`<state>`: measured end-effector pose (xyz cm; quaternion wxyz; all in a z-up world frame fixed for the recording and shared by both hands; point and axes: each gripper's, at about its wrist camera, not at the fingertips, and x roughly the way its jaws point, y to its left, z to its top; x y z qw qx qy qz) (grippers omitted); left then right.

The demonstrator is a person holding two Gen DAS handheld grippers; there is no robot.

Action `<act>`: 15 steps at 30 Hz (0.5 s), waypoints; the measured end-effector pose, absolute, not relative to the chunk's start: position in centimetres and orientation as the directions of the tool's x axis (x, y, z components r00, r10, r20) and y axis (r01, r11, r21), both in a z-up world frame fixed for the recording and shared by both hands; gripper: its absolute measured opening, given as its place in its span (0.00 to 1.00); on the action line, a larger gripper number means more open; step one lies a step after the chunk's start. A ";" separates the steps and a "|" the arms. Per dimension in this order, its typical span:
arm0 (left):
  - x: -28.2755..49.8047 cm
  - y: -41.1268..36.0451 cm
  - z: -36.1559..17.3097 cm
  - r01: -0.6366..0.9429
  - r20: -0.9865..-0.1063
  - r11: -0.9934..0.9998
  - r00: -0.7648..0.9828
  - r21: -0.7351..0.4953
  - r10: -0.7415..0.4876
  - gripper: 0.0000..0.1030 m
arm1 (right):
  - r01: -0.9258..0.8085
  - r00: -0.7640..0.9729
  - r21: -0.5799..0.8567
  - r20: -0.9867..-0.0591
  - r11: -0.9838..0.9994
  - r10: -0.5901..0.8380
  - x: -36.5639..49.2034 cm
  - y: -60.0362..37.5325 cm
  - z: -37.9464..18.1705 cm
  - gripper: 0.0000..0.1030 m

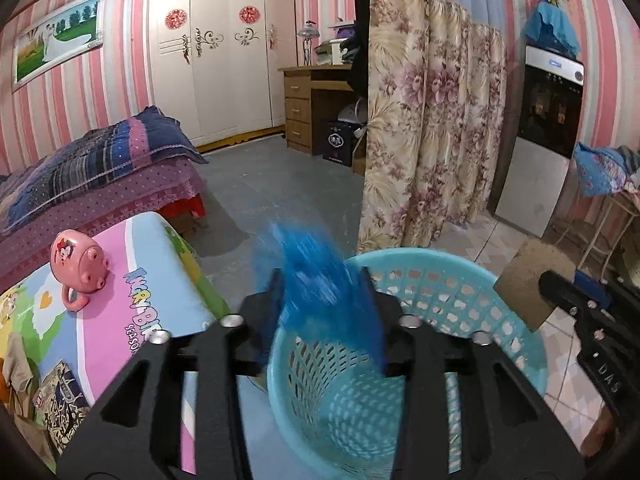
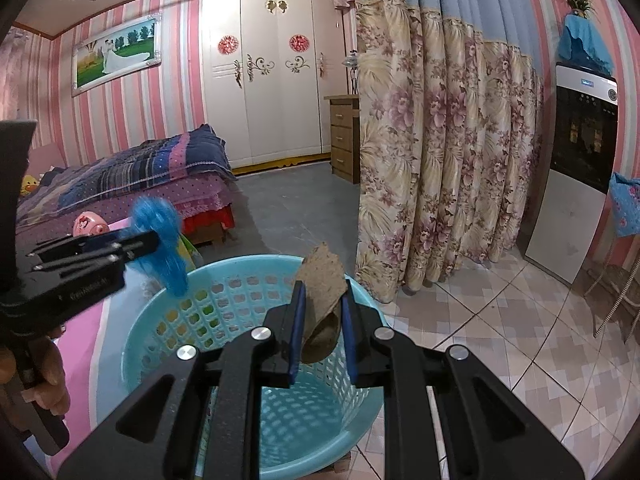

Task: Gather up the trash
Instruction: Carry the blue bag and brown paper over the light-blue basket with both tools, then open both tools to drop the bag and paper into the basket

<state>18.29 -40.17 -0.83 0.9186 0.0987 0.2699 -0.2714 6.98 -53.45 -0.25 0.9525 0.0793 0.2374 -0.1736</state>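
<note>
Left gripper [image 1: 320,276] fingers are standing apart around blurred blue wrapper [image 1: 316,280] above basket [image 1: 460,276], right gripper [image 2: 322,300] pinching cardboard scrap [image 2: 324,276] over it; wrapper is risking snagging on the near-left rim.

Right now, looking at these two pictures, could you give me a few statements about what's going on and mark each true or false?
1. The right gripper is clamped on a brown piece of cardboard. True.
2. The basket under the grippers is red. False: it is light blue, with a lattice wall.
3. A blurred blue wrapper sits between the fingers of the left gripper, above the basket. True.
4. The pink mug lies inside the basket. False: it rests beside it, on a cartoon-printed surface.
5. The cardboard already lies on the basket's bottom. False: it is held above it.
</note>
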 end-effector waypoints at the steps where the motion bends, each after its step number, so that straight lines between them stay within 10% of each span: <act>1: 18.4 -40.1 -1.0 0.547 -0.551 0.836 0.711 0.043 -0.438 0.54 | 0.368 0.826 0.069 -0.482 0.927 -0.292 7.1 -53.5 -0.3 0.17; 8: 18.6 -37.4 -0.4 0.465 -0.507 0.882 0.780 0.078 -0.366 0.84 | 0.367 0.818 0.065 -0.497 0.928 -0.288 7.8 -53.0 -0.9 0.17; 15: 18.4 -33.9 0.7 0.383 -0.472 0.921 0.826 0.071 -0.307 0.93 | 0.363 0.819 0.063 -0.498 0.930 -0.286 8.7 -52.1 -1.1 0.17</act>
